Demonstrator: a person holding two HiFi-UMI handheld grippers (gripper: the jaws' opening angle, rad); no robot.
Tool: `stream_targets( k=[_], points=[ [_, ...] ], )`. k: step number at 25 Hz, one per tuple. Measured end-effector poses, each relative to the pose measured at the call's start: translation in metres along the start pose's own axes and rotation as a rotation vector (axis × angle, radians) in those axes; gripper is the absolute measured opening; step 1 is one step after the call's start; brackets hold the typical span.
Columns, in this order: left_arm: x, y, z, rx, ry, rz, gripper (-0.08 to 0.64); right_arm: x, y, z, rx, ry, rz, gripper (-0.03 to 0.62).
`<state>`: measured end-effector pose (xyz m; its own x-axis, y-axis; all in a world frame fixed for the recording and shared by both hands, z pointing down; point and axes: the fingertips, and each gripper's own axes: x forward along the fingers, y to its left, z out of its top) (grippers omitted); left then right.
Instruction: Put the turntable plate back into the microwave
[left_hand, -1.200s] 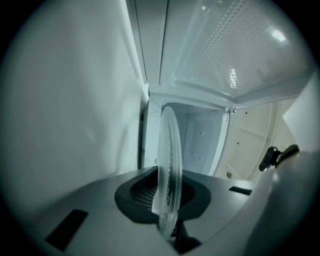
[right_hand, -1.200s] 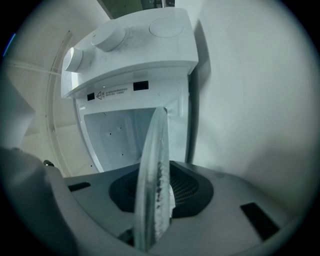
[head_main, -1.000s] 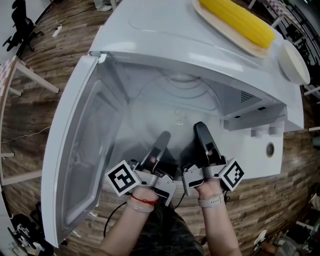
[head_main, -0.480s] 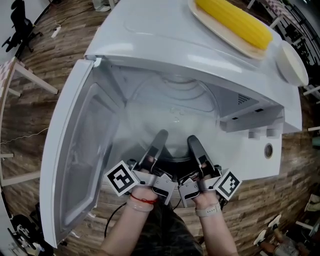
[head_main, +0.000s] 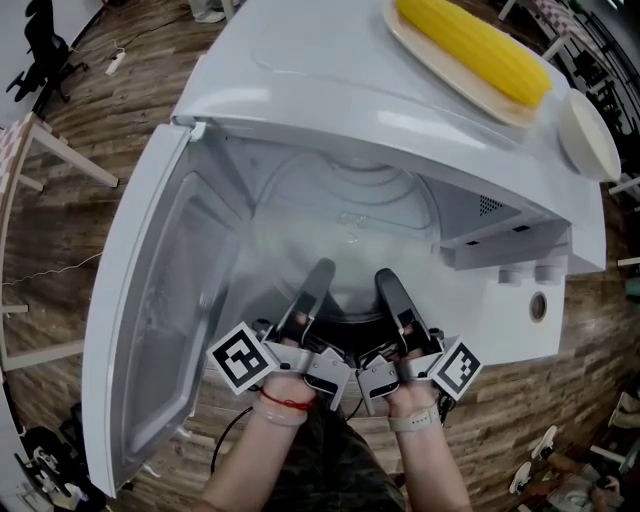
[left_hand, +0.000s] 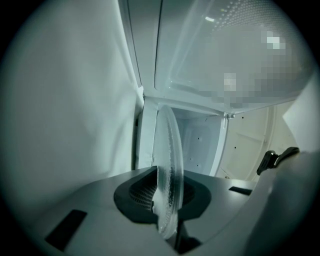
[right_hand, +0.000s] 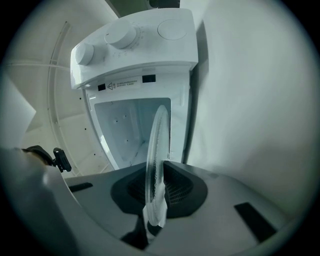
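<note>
One clear glass turntable plate (head_main: 345, 235) is held at its near rim by both grippers, with most of it reaching into the open cavity of the white microwave (head_main: 400, 110). The left gripper (head_main: 322, 272) has its jaws clamped on the rim, and its own view shows the plate (left_hand: 167, 165) edge-on, pinched between the dark ribbed pads. The right gripper (head_main: 388, 282), close beside the left one, is likewise clamped on the rim, and the plate (right_hand: 157, 150) stands edge-on between its pads too. The microwave door (head_main: 150, 300) is swung wide open at the left. Two round knobs (right_hand: 122, 37) sit on the control panel at the right of the cavity. On the microwave's top lies a corn cob (head_main: 470, 45) on an oblong tray (head_main: 402, 30), with a white dish (head_main: 585, 135) just beside it. A wooden floor (head_main: 60, 220) lies all around.
</note>
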<state>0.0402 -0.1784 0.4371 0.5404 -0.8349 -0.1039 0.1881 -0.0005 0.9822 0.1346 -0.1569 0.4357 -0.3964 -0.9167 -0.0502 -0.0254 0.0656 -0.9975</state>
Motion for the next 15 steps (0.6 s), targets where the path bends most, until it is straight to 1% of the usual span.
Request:
stream_targets(
  k=[7, 11, 15],
  points=[
    [0.009, -0.002, 0.011, 0.010, 0.002, 0.001, 0.038, 0.017, -0.001, 0.003, 0.001, 0.004, -0.001, 0.046],
    [0.009, -0.003, 0.011, 0.047, 0.031, 0.012, 0.038, 0.022, -0.005, 0.007, 0.013, 0.000, -0.007, 0.044],
    [0.006, -0.003, 0.010, 0.049, 0.045, 0.010, 0.038, 0.023, -0.004, 0.008, 0.017, 0.003, -0.004, 0.044]
  ],
)
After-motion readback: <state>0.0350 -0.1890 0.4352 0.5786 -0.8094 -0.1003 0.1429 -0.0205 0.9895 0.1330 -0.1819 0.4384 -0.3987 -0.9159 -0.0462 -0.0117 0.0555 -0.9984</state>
